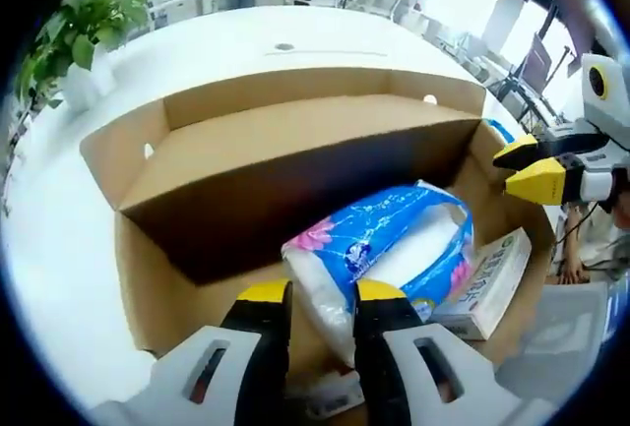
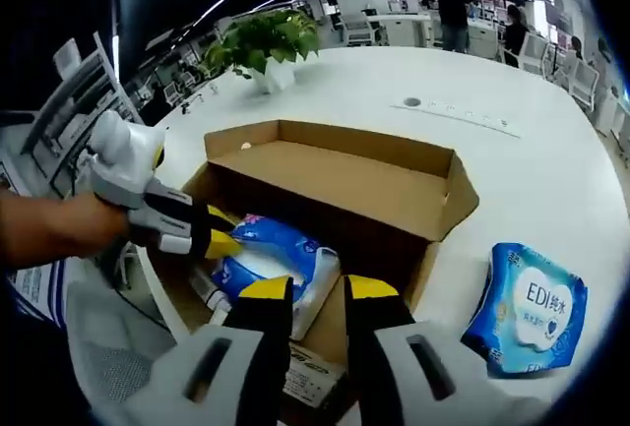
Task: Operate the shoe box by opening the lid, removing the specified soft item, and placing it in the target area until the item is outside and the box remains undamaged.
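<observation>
Shoe box [image 2: 335, 185] is seen open on the white worktop [image 2: 532, 170], lid flap folded back. The soft item, a blue tissue pack [image 1: 379, 249], lies inside the box, partly over a white carton [image 1: 492, 283].

Left hand-held gripper [image 1: 322, 293]: jaws are set either side of the pack's near end and appear closed on the plastic wrap; how firm the hold is cannot be judged. Right hand-held gripper [image 2: 318, 288]: jaws stand slightly apart over the box's near edge, nothing held.

A second blue pack [image 2: 527, 313] is already lying outside on the worktop.

Risks:
- Only film may be pinched, so the wrap could tear or slip on lift.
- The pack could be dragged against the cardboard wall, creasing it.
- The box isn't pinned, so it may be lifted with the pack.
</observation>
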The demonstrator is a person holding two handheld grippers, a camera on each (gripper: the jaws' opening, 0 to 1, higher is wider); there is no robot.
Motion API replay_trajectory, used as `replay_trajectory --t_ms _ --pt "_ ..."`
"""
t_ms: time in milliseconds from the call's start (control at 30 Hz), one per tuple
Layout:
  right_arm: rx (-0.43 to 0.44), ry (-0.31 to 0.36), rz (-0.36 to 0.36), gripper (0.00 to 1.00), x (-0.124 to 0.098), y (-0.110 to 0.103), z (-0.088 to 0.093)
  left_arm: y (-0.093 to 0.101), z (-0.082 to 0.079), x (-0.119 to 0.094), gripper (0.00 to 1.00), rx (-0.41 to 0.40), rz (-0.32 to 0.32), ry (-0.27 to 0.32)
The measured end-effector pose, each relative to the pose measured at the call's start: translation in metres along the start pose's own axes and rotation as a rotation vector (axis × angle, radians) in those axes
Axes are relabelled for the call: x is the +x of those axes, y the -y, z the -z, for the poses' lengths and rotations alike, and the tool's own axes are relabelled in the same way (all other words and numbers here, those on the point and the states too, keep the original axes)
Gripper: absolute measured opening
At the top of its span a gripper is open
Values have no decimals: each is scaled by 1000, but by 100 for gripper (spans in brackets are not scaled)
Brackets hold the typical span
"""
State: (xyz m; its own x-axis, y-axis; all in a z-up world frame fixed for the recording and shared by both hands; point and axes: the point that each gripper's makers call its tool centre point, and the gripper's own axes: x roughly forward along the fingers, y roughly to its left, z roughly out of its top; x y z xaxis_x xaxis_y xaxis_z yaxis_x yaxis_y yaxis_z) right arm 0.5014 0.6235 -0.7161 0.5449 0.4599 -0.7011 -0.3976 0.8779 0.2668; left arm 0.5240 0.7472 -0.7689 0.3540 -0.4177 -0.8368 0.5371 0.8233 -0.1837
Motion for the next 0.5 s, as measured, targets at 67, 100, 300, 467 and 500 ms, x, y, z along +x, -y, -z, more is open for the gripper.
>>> replay_trajectory --t_ms 67,100,300,467,500 --pt "0 -8 -4 19 4 -1 1 0 0 0 22 -5 7 1" --pt "3 -11 -4 19 7 -1 2 0 0 1 22 -3 12 0" --pt "31 -38 1 21 22 -1 3 -2 1 4 22 4 26 -7" --pt "49 -56 4 22 34 -1 2 -2 2 5 23 6 29 -7" --pt "54 -65 4 22 37 0 2 -2 2 5 23 5 29 -7"
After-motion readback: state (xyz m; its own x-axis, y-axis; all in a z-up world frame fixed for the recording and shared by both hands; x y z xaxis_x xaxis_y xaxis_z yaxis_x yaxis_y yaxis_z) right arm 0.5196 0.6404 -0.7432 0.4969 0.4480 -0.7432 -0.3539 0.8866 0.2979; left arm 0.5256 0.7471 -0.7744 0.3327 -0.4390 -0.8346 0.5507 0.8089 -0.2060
